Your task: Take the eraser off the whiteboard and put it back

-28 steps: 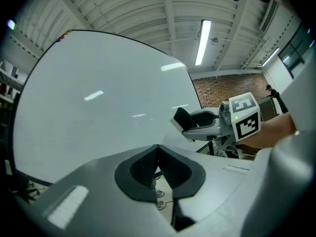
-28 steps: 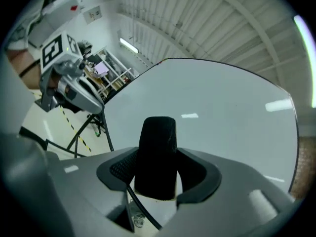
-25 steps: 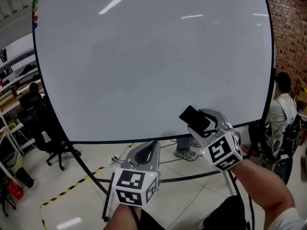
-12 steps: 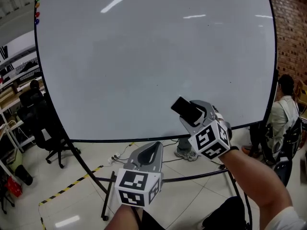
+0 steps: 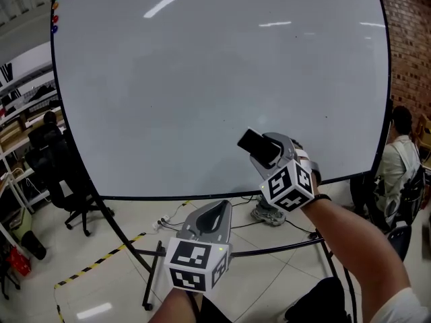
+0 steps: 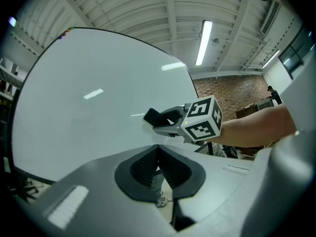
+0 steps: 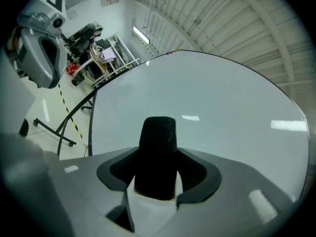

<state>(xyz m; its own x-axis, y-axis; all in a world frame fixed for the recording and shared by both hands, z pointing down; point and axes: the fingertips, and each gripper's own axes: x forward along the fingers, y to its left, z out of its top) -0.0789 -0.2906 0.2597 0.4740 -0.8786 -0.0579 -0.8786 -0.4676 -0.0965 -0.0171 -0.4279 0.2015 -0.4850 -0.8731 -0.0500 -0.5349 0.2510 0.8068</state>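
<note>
A large whiteboard [image 5: 202, 79] on a wheeled stand fills the head view; its surface looks blank. My right gripper [image 5: 266, 150] is shut on the black eraser [image 5: 254, 145], held in front of the board's lower right part. In the right gripper view the eraser [image 7: 157, 154] stands upright between the jaws, its dark felt end toward the whiteboard [image 7: 222, 107]. My left gripper [image 5: 210, 214] hangs lower, below the board's bottom edge, jaws together with nothing in them. The left gripper view shows the right gripper's marker cube [image 6: 201, 118] and the eraser [image 6: 155, 116] close to the board.
Coloured magnets [image 5: 54, 15] sit at the board's top left corner. The stand's black legs [image 5: 121, 241] spread over the floor beside yellow-black tape. An office chair [image 5: 64, 180] is at the left, a seated person [image 5: 397, 160] and a brick wall at the right.
My right gripper with the eraser has moved left and a little up, nearer the whiteboard, and has rolled slightly. The left gripper has stayed put.
</note>
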